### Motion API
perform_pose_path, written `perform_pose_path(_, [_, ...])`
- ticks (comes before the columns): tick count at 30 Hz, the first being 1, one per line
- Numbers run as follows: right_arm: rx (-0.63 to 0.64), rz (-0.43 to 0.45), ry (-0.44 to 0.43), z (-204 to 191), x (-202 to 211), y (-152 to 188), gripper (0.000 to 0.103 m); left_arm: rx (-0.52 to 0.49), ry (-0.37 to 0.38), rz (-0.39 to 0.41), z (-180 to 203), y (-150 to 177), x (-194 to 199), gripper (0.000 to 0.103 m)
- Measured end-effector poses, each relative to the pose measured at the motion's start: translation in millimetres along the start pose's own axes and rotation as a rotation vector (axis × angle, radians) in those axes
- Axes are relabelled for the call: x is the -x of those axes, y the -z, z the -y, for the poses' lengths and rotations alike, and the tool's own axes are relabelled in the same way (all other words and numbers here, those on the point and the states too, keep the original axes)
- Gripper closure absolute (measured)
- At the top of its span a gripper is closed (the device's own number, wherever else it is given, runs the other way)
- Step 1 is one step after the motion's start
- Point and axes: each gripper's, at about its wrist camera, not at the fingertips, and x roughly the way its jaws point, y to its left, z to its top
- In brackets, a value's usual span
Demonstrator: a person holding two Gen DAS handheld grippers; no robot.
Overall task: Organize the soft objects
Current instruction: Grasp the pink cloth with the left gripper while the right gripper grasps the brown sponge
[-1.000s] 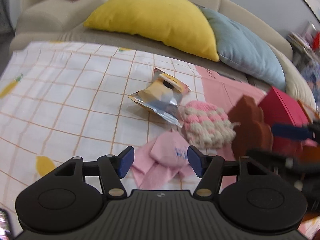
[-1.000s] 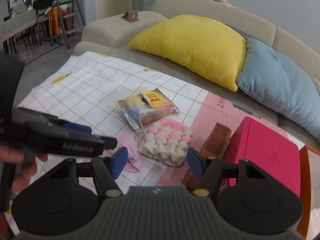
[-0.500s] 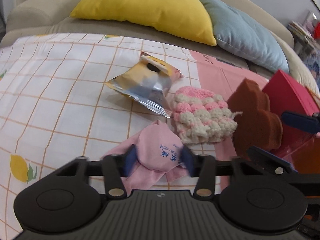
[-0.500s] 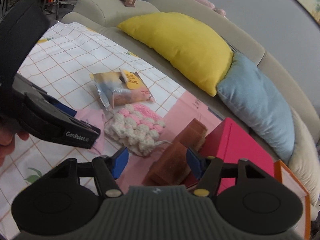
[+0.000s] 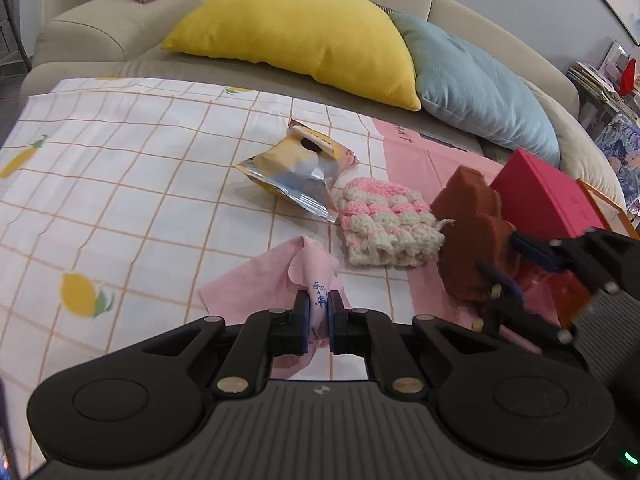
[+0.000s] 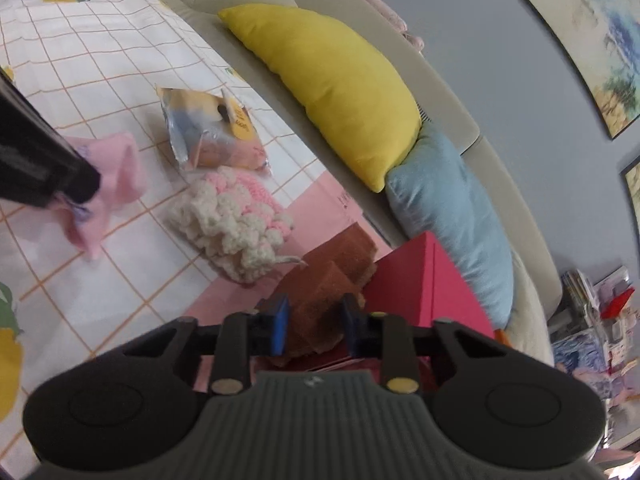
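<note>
Left wrist view, L to R: checked sheet [image 5: 120, 184] fills left half of frame. Snack bag [image 5: 296, 172] at centre, knit piece [image 5: 386, 224] just right of it, touching its corner. Below centre, pink cloth [image 5: 280, 276] is pulled up in a peak; left gripper [image 5: 319, 312] is closing w/ the cloth pinched between its pads, so it's grasping the cloth. Right of centre, brown sponge [image 5: 472, 232] leans on red box [image 5: 548, 200]; right gripper [image 5: 516, 264] sits at the sponge's right edge.

Right wrist view: cloth at left edge under the black gripper body. Bottom centre, right gripper's jaws are closing w/ sponge [image 6: 320, 304] between blue pads, both pads on its sides: grasping sponge. Yellow pillow [image 6: 340, 88] & blue pillow [image 6: 452, 216] at upper right.
</note>
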Motion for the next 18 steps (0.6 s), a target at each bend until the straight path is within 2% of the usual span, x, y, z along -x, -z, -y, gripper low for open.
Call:
perform_pose_path(7, [-0.015,0.014,-0.033,10.5,12.1,-1.0,0.095,-0.01,-0.004,0.032,13.6,7.0,30.5,0.094])
perform_pose_path(12, [-0.09,0.024,-0.1,28.2,39.9,1.2,0.099,-0.021,0.0,0.046,26.4,9.3,50.8,0.094])
perform_pose_path(18, [-0.22,0.031,-0.214,57.3,86.9,20.7,0.102,-0.055,0.012,0.058,45.8,19.5,79.7,0.094])
